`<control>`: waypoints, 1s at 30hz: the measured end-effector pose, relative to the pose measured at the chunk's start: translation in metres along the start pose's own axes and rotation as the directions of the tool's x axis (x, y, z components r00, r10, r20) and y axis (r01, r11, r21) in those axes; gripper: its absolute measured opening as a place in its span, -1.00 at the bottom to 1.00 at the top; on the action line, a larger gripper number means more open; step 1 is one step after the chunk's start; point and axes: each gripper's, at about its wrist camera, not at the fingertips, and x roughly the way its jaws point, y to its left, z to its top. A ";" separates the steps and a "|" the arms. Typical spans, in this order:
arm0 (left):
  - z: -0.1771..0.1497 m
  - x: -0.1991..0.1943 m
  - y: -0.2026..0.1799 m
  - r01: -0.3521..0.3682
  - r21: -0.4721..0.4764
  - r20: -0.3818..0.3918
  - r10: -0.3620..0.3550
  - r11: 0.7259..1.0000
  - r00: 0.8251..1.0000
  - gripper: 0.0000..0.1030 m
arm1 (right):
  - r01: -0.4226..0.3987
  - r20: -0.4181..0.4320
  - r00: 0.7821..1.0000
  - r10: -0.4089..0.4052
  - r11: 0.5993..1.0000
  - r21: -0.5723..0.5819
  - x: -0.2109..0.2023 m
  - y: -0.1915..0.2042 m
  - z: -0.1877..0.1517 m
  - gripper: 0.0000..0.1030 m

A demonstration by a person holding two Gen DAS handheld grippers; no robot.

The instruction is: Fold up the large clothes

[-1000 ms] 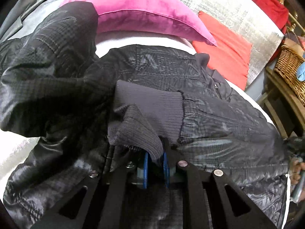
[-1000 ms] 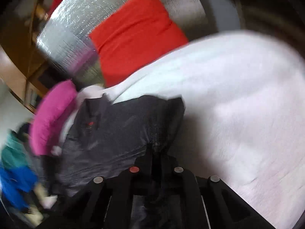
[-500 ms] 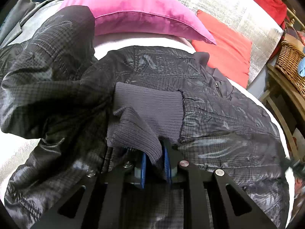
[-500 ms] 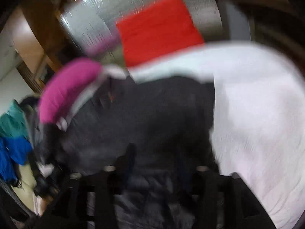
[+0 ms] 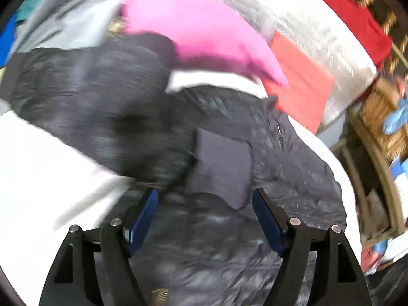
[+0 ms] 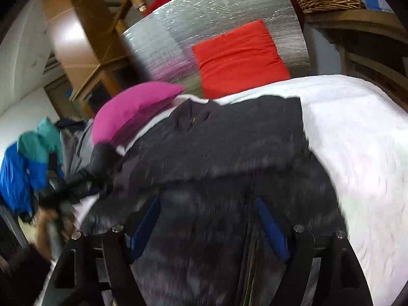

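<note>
Nearest you, your left gripper (image 5: 205, 219) has just been opening; its blue pads (image 5: 144, 219) stand wide apart with nothing pinched between them. The knit cuff (image 5: 224, 168) lies flat just past the tips, free of both pads, on the body of the black jacket (image 5: 229, 250). Your right gripper (image 6: 207, 225) has likewise just been opening and holds nothing, its jaws spread over dark jacket cloth.

The jacket lies spread on the white bed cover (image 6: 357, 137), with one sleeve (image 5: 293, 158) laid across the chest and ending in that cuff. I judge that sleeve fold done. The other sleeve (image 5: 84, 97) bulges out toward the bed's left side, apparently unfolded; blur hides how it lies. That sleeve and the folding of the body still look to be left for you.

Farther off, the pink pillow (image 5: 199, 28) sits beyond the collar, with the red cushion (image 6: 239, 56) against the silver panel (image 6: 216, 7) behind.
</note>
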 end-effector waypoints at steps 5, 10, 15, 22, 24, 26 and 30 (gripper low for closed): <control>0.032 -0.042 0.100 -0.062 -0.154 0.063 0.072 0.986 0.995 0.59 | 0.007 -0.068 0.998 -0.007 1.000 -0.001 -0.005 -0.017 -0.028 0.55; 0.072 -0.056 0.225 -0.120 -0.404 0.094 0.172 0.907 0.981 0.58 | -0.011 -0.080 0.997 0.013 0.999 0.033 0.003 -0.029 -0.033 0.57; 0.100 -0.045 0.295 -0.083 -0.516 0.089 0.149 0.853 0.985 0.56 | -0.025 -0.083 0.996 0.027 0.999 0.033 0.005 -0.029 -0.034 0.60; 0.112 -0.019 0.309 -0.072 -0.518 0.071 0.126 0.852 0.990 0.55 | -0.034 -0.083 0.996 0.037 0.999 0.040 0.001 -0.033 -0.034 0.62; 0.112 -0.009 0.310 -0.082 -0.526 0.057 0.131 0.847 0.990 0.20 | -0.035 -0.082 0.996 0.039 0.999 0.042 0.001 -0.033 -0.034 0.62; 0.114 -0.004 0.310 -0.134 -0.524 0.027 0.174 0.841 0.984 -0.28 | -0.036 -0.082 0.996 0.040 0.998 0.043 0.001 -0.033 -0.035 0.62; 0.120 -0.010 0.295 -0.209 -0.460 0.005 0.238 0.863 0.971 -0.58 | -0.041 -0.082 0.996 0.044 0.998 0.047 0.002 -0.034 -0.034 0.62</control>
